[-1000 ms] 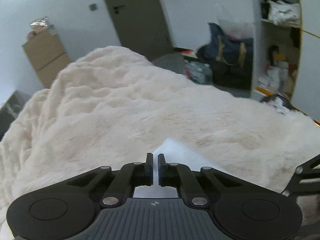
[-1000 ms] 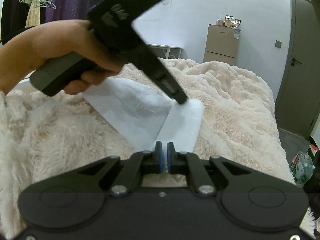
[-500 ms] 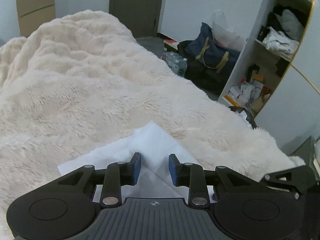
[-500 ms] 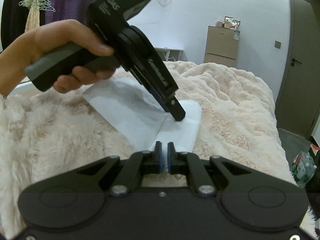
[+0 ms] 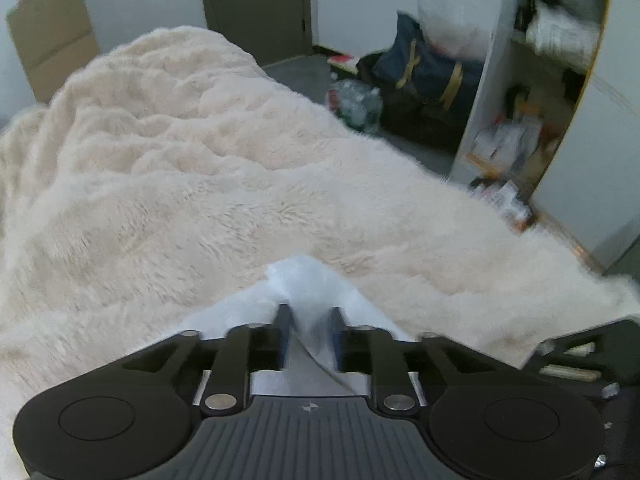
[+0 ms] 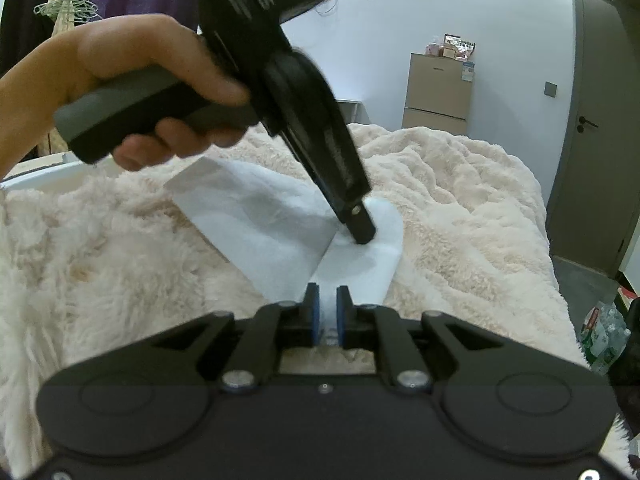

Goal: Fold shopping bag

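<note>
white shopping bag (image 6: 280,236), one; tongs, two

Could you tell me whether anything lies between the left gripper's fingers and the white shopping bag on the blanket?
Nothing visible does. The left gripper is opening directly over the shopping bag, a raised fold of it between the fingers. The right gripper pinches the bag's near edge, clear of that spot. Only the fluffy blanket surrounds the bag.

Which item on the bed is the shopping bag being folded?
Find the cream fluffy blanket covering the bed. Flat on it lies the shopping bag, thin, white and smooth, unlike the shaggy pile around it, one end folded over.
</note>
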Demonstrator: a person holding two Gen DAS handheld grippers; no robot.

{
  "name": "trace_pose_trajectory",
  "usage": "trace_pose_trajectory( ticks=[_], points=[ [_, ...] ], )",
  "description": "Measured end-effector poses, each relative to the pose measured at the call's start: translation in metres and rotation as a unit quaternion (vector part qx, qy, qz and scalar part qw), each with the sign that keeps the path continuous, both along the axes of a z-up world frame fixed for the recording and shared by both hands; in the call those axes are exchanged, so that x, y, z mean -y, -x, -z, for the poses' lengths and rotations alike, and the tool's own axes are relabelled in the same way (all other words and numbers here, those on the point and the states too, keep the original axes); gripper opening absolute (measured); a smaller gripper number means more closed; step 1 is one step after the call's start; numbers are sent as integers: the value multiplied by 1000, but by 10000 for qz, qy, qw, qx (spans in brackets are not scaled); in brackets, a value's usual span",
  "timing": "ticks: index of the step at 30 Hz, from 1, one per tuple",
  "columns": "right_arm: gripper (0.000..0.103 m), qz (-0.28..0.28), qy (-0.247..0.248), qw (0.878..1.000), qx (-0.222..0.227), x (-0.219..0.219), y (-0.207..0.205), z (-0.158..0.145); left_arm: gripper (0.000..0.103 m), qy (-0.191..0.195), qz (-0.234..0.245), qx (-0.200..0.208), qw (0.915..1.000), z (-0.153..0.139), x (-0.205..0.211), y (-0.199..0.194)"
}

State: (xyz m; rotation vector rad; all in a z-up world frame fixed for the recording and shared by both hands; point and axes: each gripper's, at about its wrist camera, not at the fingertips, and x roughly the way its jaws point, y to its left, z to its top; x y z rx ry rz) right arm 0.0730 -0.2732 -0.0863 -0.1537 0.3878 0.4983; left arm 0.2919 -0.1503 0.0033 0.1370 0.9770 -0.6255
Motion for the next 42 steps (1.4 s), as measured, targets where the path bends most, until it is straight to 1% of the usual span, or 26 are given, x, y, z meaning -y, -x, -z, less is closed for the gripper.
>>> trace_pose_trajectory(
  ticks=[1,4,7,9,10,11,12,13,17,18,19,21,23,24,27,28,29,30,32,34,37,38,39,40,42],
  points=[
    [9,-2,14,10000,5,-1,0,0,41,113,-12,-119,9999,1,-5,-3],
    [9,-9,23,10000,12,-2,-1,0,41,250,-71,-401,9989,11,-13,-13],
    [9,-6,26,10000,6,-3,-2,1,40,428,-191,-579,9972,23,-19,-21],
    [9,-3,26,10000,3,-4,-3,2,31,599,-247,-649,9958,26,-24,-25],
    [9,-3,21,10000,2,-4,-4,2,22,612,-252,-643,9957,26,-24,-26],
    [9,-3,20,10000,6,-4,-4,2,18,608,-246,-629,9959,25,-24,-27],
    [9,1,25,10000,17,-5,-4,2,11,517,-181,-571,9969,22,-20,-27],
    [9,14,69,10000,51,-6,-3,1,9,426,-116,-514,9977,19,-16,-27],
    [9,22,266,9994,197,-14,2,1,7,-179,147,-240,9994,11,12,-26],
    [9,1,291,9993,216,-15,3,1,7,-299,188,-190,9992,10,19,-26],
    [9,-17,297,9993,228,-16,4,1,7,-334,200,-158,9991,11,22,-26],
    [19,-49,271,9993,241,-14,5,0,7,-382,219,-93,9990,14,28,-27],
    [21,-76,207,9995,240,-10,5,-2,7,-254,170,-66,9995,16,26,-29],
    [21,-47,94,9997,227,-5,5,-4,7,-178,157,-65,9997,18,24,-30],
    [21,120,-501,9986,112,13,0,-11,7,-18,156,-52,9999,23,21,-32],
    [21,141,-642,9978,34,17,-2,-10,7,0,177,-44,9998,25,21,-32],
    [21,141,-669,9977,-7,18,-4,-9,7,25,197,-35,9998,26,20,-32],
    [21,98,-620,9980,-26,17,-4,-7,7,78,209,-26,9997,27,20,-33],
    [21,-65,-340,9994,-60,4,-4,0,7,114,205,-22,9997,28,20,-33],
    [21,-81,-179,9998,-21,-5,-3,3,8,158,182,-24,9997,29,18,-33],
    [21,-76,4,10000,56,-14,1,6,20,314,16,66,9995,25,7,-34],
    [21,-72,33,9999,73,-16,0,6,20,399,-79,128,9991,23,1,-34],
    [21,-70,104,9999,95,-19,1,7,20,509,-203,201,9983,19,-6,-35],
    [21,-65,195,9997,126,-24,2,8,18,755,-426,320,9957,11,-18,-34],
    [21,-53,313,9993,173,-29,4,10,10,1346,-563,484,9881,-5,-37,-24]
  ],
)
